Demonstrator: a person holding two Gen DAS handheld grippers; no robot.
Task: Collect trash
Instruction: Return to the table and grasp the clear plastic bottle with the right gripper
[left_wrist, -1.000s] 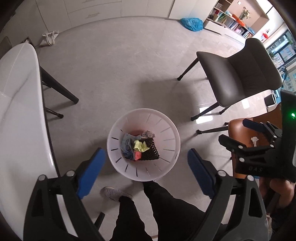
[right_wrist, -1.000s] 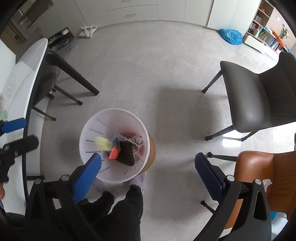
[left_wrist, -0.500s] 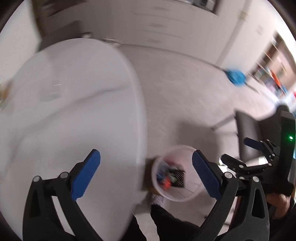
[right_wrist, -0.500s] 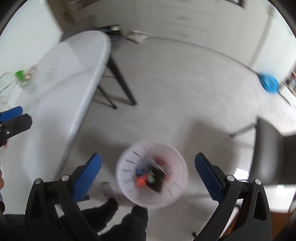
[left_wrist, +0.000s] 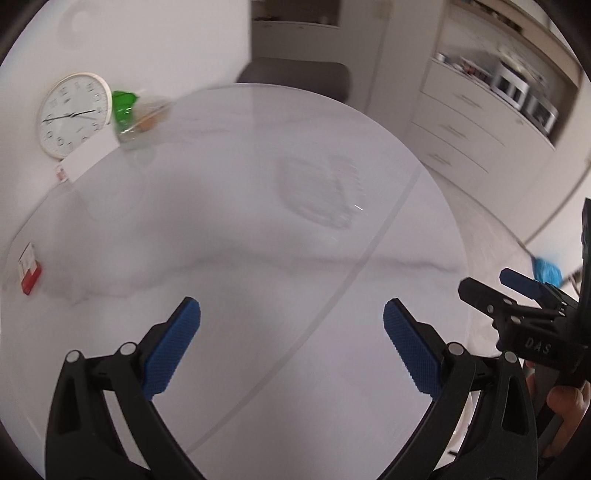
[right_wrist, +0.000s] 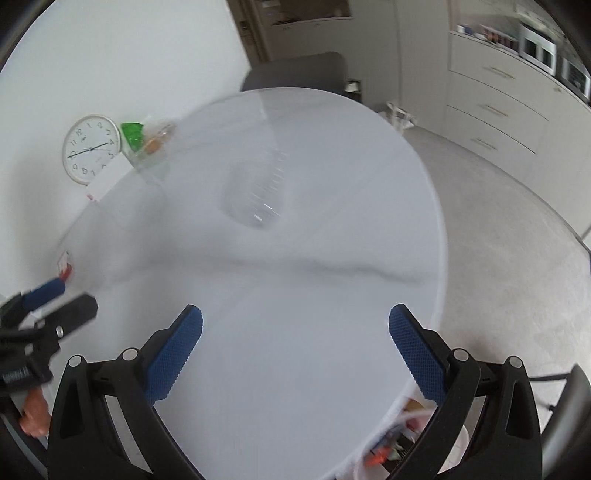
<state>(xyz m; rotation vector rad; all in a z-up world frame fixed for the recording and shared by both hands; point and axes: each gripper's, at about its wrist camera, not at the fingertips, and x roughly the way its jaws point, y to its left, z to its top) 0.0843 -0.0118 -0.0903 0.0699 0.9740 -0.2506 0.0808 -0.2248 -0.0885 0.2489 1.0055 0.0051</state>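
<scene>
A clear ribbed plastic bottle (right_wrist: 255, 192) lies mid-worktop (right_wrist: 295, 314), which is glossy, white and oval. My left gripper (left_wrist: 291, 325) and right gripper (right_wrist: 295, 328) hover with jaws released, empty. "DAS" marks the right one's body.

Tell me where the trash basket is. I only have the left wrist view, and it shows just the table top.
Observer: The basket shows only in the right wrist view. It sits below the near right edge of the table, partly hidden, with coloured scraps in it.
Operator: Is the right gripper carrying anything? I see it only from the side.
Observer: No. The jaws of the right gripper stand wide open over the table, with nothing between them.
Operator: Is anything on the floor past the table?
Observer: A white bag lies by the cabinets, beyond the table's far right edge.
</scene>
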